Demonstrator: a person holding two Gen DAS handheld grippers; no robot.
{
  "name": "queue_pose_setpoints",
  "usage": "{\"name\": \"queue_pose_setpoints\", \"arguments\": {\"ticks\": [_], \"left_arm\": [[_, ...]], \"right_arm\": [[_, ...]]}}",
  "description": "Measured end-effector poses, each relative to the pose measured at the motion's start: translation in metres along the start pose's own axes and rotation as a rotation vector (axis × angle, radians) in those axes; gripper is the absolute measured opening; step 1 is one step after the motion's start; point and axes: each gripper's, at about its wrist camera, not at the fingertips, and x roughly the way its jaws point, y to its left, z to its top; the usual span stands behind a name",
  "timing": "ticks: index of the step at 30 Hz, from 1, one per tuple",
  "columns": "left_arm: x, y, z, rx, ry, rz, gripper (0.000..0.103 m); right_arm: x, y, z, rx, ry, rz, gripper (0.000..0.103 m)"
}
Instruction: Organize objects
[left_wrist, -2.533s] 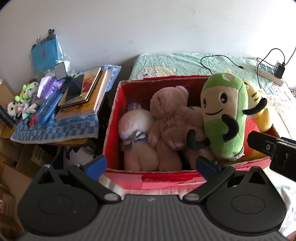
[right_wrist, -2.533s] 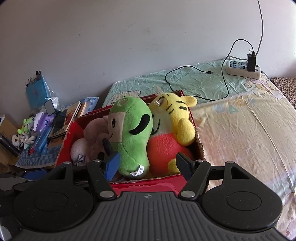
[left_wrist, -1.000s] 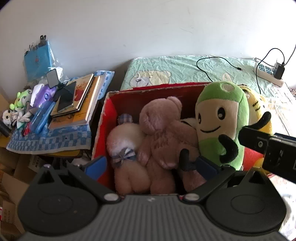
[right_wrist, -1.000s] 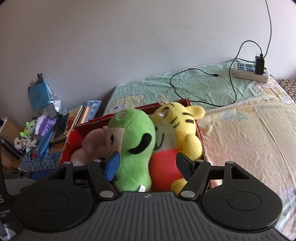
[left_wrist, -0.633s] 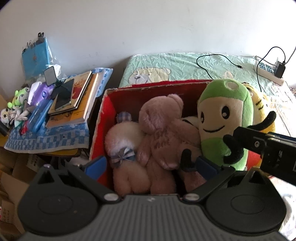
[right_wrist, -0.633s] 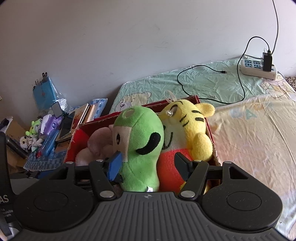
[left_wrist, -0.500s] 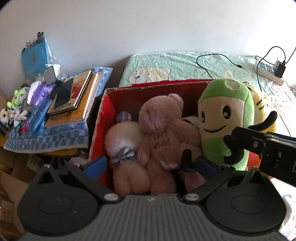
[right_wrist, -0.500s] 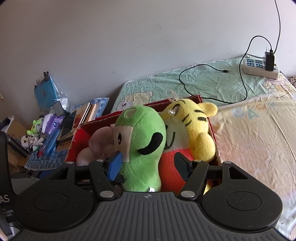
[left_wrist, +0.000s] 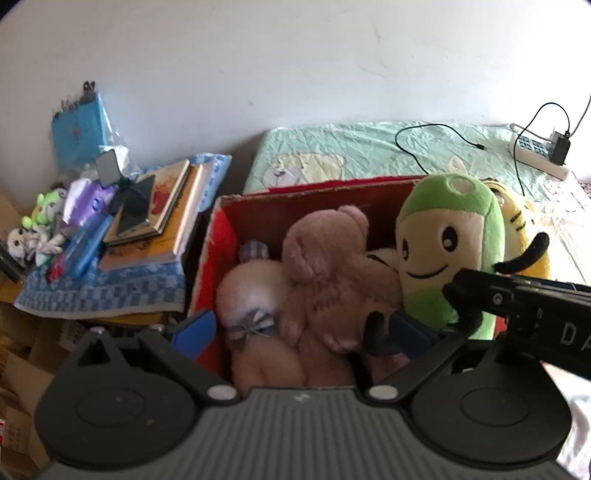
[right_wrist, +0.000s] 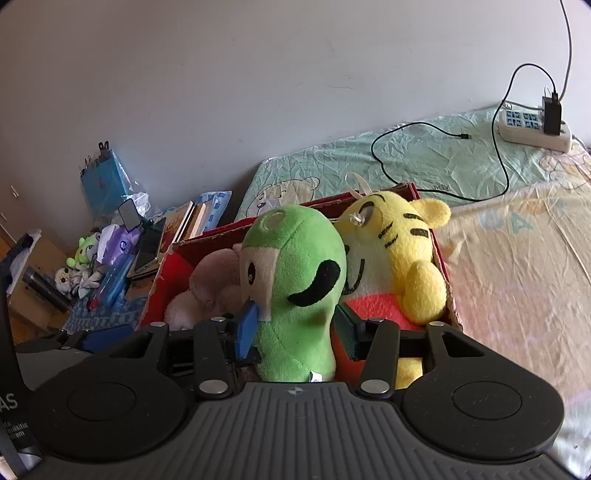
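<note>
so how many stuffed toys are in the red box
4 show: white plush with a bow at the left, brown bear beside it, green plush between the right gripper's fingers, yellow tiger far right. More may lie underneath.

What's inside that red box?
The red box holds four visible plush toys: a cream plush with a bow, a brown teddy bear, a green plush between the right gripper's fingers, and a yellow tiger. Anything beneath them is hidden.
</note>
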Motion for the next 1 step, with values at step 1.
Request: {"name": "queue_pose_setpoints", "arguments": {"ticks": [1], "left_arm": [[0.0003, 0.0000, 0.0003, 0.000, 0.003, -0.002, 0.101]], "right_arm": [[-0.0002, 0.0001, -0.0003, 0.000, -0.002, 0.000, 0.050]]}}
